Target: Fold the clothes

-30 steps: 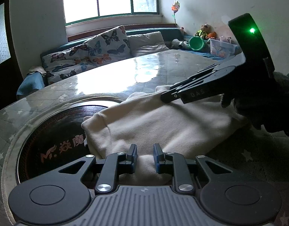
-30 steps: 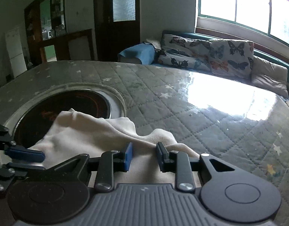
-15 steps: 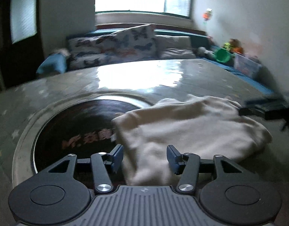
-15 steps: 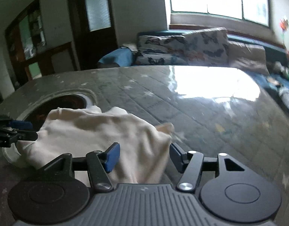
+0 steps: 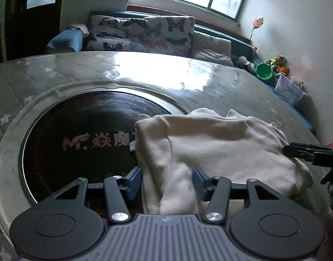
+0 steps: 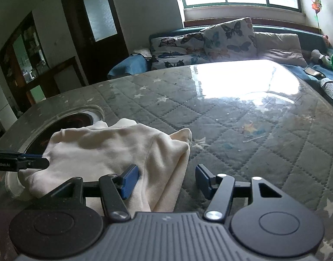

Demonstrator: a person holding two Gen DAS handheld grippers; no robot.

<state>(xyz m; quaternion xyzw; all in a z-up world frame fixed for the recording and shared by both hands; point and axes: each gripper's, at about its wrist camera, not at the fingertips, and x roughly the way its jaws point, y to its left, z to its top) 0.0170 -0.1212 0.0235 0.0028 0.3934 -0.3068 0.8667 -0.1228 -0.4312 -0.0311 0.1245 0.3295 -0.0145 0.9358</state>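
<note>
A cream garment (image 5: 220, 148) lies folded in a loose heap on the quilted grey table, partly over the dark round hotplate (image 5: 79, 134). It also shows in the right wrist view (image 6: 105, 150). My left gripper (image 5: 167, 181) is open, its blue pads on either side of the garment's near edge. My right gripper (image 6: 166, 180) is open over the garment's right edge, with cloth between the jaws. The right gripper's tip (image 5: 305, 152) shows at the garment's right side in the left wrist view. The left gripper's tip (image 6: 25, 163) shows at the left in the right wrist view.
The quilted table (image 6: 242, 126) stretches far and right with a bright window glare. A bench with butterfly cushions (image 6: 209, 43) runs behind it. Toys and a green bowl (image 5: 264, 71) sit at the far right by the wall. A dark door (image 6: 94, 26) stands at the back left.
Both grippers have opened and let go of the garment. They have drawn back toward its near edges, and the cloth has settled flat on the table.
</note>
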